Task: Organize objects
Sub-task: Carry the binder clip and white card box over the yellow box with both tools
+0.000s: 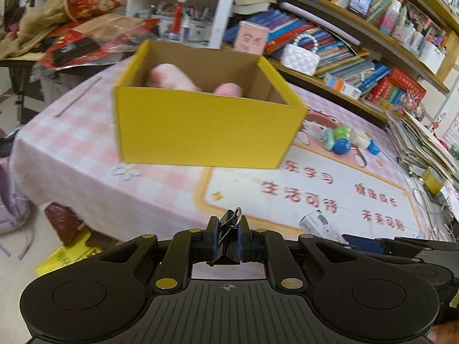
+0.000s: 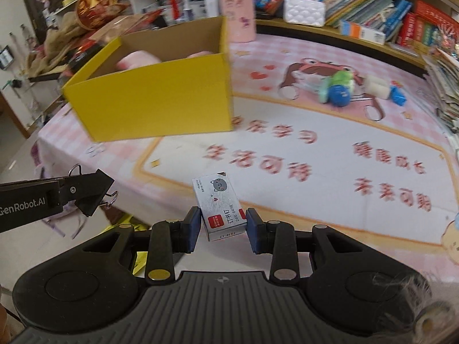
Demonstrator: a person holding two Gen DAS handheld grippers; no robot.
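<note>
"GenRobot.AI" on the left gripper (image 2: 86, 193); "订书钉" on the staple box (image 2: 221, 209); "生活可待" on the tablecloth (image 2: 287, 154)

The right gripper (image 2: 223, 226) holds a small white staple box (image 2: 220, 207) between its blue pads. On the left, the left gripper (image 2: 94, 193) pinches a black binder clip (image 2: 99, 190). Far off on the pink table mat (image 2: 330, 154) stands an open yellow box (image 2: 155, 106) with pink soft things (image 2: 137, 58) inside. A green and blue toy (image 2: 338, 87) lies far right.
</note>
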